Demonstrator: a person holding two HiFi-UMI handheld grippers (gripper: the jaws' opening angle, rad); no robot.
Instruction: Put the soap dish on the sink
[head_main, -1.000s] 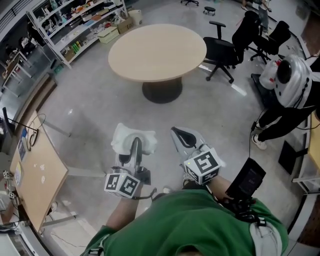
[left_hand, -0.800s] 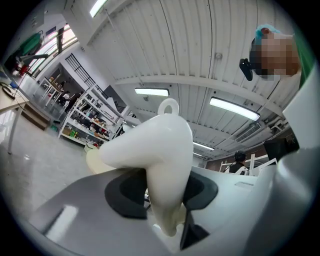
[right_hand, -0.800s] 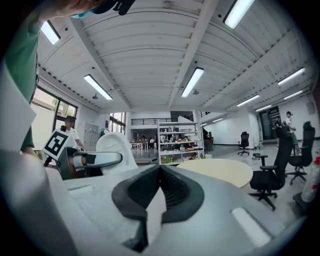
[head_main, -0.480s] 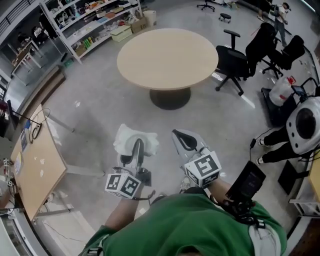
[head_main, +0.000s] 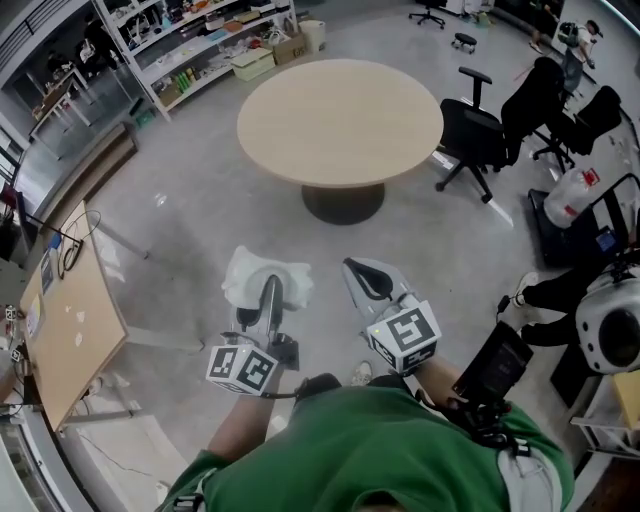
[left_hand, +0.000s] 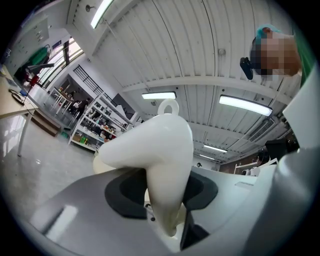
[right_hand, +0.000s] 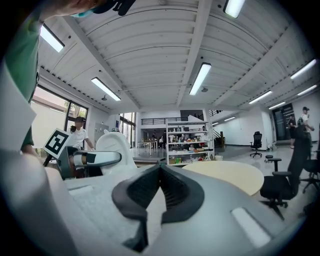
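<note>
Soap dish: white, glossy, smooth moulded body with rounded, curving walls and a small ring loop at the top edge. Clamped between the dark pads of the left claw, the lower edge pinched and the bulk standing up and out beyond the claw tips, leaning to the left in that claw's view. In the head view it shows as a pale, wavy-edged shape, carried in the air above the grey floor.

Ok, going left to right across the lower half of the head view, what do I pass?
Wooden desk → soap dish clamped in the left gripper → right gripper, shut and empty → dark flat device beside the right forearm → white rounded object at the edge.
</note>
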